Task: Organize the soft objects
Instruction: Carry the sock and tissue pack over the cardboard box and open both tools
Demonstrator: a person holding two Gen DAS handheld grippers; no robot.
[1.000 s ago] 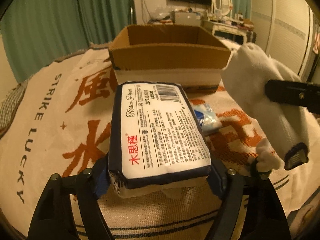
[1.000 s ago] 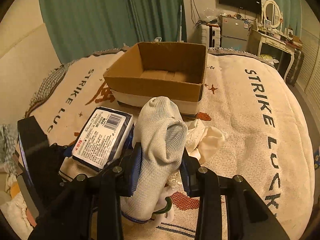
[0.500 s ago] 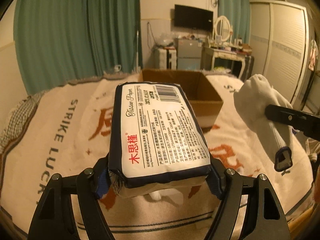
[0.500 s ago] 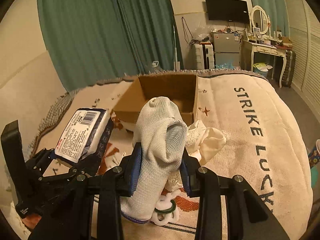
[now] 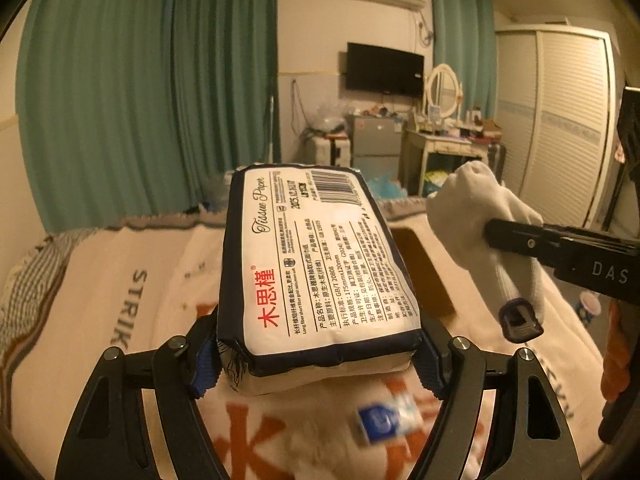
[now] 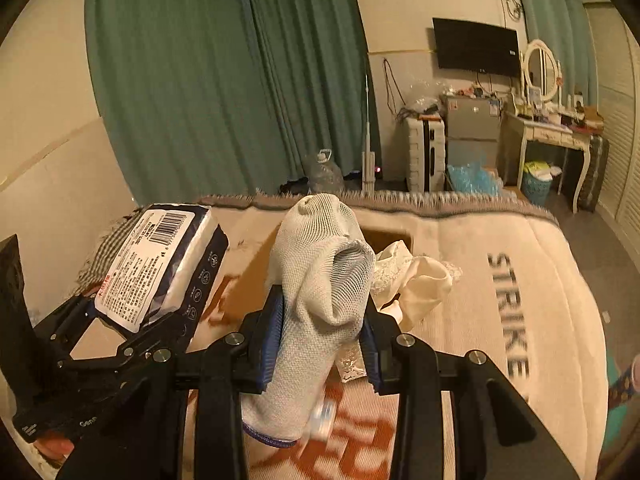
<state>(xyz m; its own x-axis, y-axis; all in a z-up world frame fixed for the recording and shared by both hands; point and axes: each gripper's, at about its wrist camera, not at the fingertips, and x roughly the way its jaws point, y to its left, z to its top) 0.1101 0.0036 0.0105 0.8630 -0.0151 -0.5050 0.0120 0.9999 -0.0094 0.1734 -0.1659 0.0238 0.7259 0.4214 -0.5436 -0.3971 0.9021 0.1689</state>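
Left wrist view: the tissue pack (image 5: 316, 268) is held aloft above the blanket (image 5: 120, 304), clamped at its near end by the left gripper (image 5: 316, 354), jaws closed wide across the pack. Judged light, compressible, wrapper slick; a grip nearer mid-length would be steadier. The cardboard box (image 5: 424, 272) is mostly hidden behind the pack.

Right wrist view: the white sock (image 6: 320, 300) is pinched mid-body by the right gripper (image 6: 320, 342), jaws closed narrow, both ends drooping. Judged limp, weightless, unbreakable. A cream cloth (image 6: 416, 284) is seen just beside the sock.
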